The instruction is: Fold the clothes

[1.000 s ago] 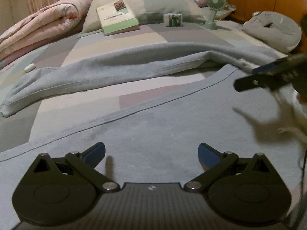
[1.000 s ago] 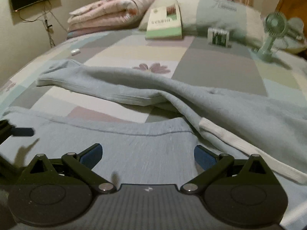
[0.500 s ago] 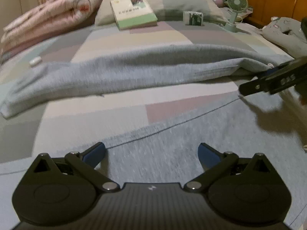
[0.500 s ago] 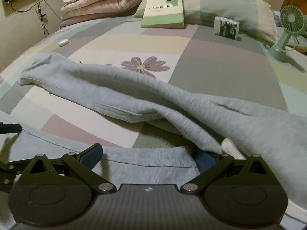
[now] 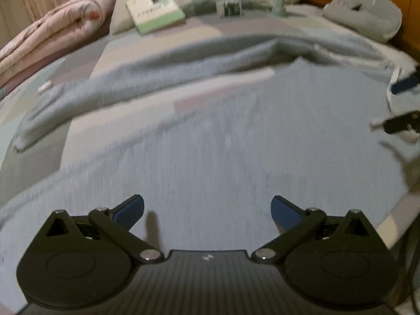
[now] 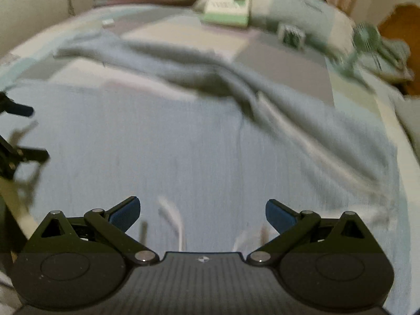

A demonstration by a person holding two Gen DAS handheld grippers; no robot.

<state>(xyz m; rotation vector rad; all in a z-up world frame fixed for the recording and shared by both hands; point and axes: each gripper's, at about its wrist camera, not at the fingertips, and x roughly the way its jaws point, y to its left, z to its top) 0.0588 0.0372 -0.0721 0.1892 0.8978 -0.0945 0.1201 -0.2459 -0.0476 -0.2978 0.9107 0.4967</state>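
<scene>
Grey-blue garment spread flat on bed; far sleeve apparently unfolded (blurred). Left gripper, right gripper above it, both wide, empty. Folding hardly begun.

Motion blur smears the grey garment, and the book's cover print is unreadable.
</scene>
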